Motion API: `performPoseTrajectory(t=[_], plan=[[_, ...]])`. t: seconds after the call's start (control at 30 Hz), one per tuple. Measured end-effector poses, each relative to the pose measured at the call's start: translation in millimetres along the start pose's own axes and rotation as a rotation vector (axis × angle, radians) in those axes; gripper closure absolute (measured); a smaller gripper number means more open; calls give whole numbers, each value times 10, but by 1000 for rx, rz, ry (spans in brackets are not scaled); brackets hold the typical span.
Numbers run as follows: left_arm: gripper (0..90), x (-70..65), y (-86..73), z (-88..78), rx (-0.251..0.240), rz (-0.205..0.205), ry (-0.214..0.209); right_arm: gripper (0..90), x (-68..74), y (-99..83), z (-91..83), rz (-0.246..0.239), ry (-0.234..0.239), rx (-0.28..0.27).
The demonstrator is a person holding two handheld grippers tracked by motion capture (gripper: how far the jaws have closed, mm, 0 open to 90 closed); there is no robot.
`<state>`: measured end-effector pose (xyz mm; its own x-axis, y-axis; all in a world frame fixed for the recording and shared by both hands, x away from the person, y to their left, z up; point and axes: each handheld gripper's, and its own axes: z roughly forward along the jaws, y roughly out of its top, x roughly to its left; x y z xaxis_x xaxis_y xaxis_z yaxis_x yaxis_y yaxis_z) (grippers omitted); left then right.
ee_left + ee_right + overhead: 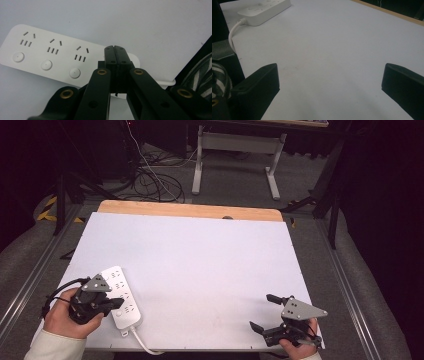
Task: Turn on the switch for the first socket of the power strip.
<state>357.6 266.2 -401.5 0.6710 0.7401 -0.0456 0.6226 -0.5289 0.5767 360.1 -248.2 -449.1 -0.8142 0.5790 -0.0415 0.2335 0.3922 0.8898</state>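
Observation:
A white power strip (122, 296) with several sockets and round buttons lies at the front left of the white table (200, 255). Its white cable (142, 344) runs off the front edge. My left gripper (116, 303) hovers just over the strip's near end, shut with nothing between its jaws; in the left gripper view the closed tips (115, 50) sit above the strip (47, 53). My right gripper (263, 312) rests open near the front right edge, its jaws wide apart over bare table. In the right gripper view the strip (263, 11) lies far off at the upper left.
A strip of wooden tabletop (190, 211) shows along the far edge. Behind the table stand a white desk frame (237, 155) and loose cables on the floor (150, 180). Metal rails (30, 280) flank both sides.

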Motion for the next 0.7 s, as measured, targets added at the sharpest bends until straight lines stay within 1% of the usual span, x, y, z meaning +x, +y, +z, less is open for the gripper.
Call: performPoseTrajectory(t=[0.07, 0.13, 0.17, 0.23, 0.3, 0.33, 0.37, 0.4, 0.47, 0.5, 0.53, 0.57, 0.6, 0.63, 0.67, 0.7], plan=[[900, -1, -3, -2, -16, 5, -7, 20, 0, 0, -2, -1, 1, 1], [900, -11, -5, -10, -30, 0, -19, 20, 0, -1, -1, 0, 1, 0], [900, -13, -6, -16, -42, 7, -28, 20, 0, -1, -1, 0, 1, 0], [900, -20, -20, -21, -82, -8, -50, 20, 0, -1, -1, 0, 1, 0], [898, -16, -32, -29, -128, -3, -63, 20, -1, -2, -1, -1, 2, 1], [858, -16, -32, -29, -128, -3, -63, 20, -1, -2, -1, -1, 2, 1], [790, -22, -35, -28, -148, 4, -50, 20, -1, -4, -2, -1, 2, -2], [758, -27, -37, -27, -178, 34, -34, 20, -2, -5, -3, 0, 2, -2], [707, -45, -42, -32, -225, 66, -10, 20, -3, -5, -3, 0, 2, -2], [700, -50, -42, -47, -246, 89, -6, 20, -3, -5, -3, 0, 2, -2], [692, -50, -42, -47, -246, 89, -6, 20, -3, -5, -3, 0, 2, -2], [692, -55, -42, -48, -245, 84, -20, 20, -3, -5, -2, 0, 2, -2], [657, -59, -45, -49, -256, 77, -21, 20, -2, -5, -1, 0, 2, -1], [657, -61, -51, -51, -265, 74, -21, 20, -2, -5, -1, 0, 2, -1], [639, -57, -59, -52, -280, 76, -8, 20, -2, -5, -1, 0, 2, -2], [565, -49, -67, -48, -298, 76, -4, 20, 0, -6, -3, 0, 2, -2]])
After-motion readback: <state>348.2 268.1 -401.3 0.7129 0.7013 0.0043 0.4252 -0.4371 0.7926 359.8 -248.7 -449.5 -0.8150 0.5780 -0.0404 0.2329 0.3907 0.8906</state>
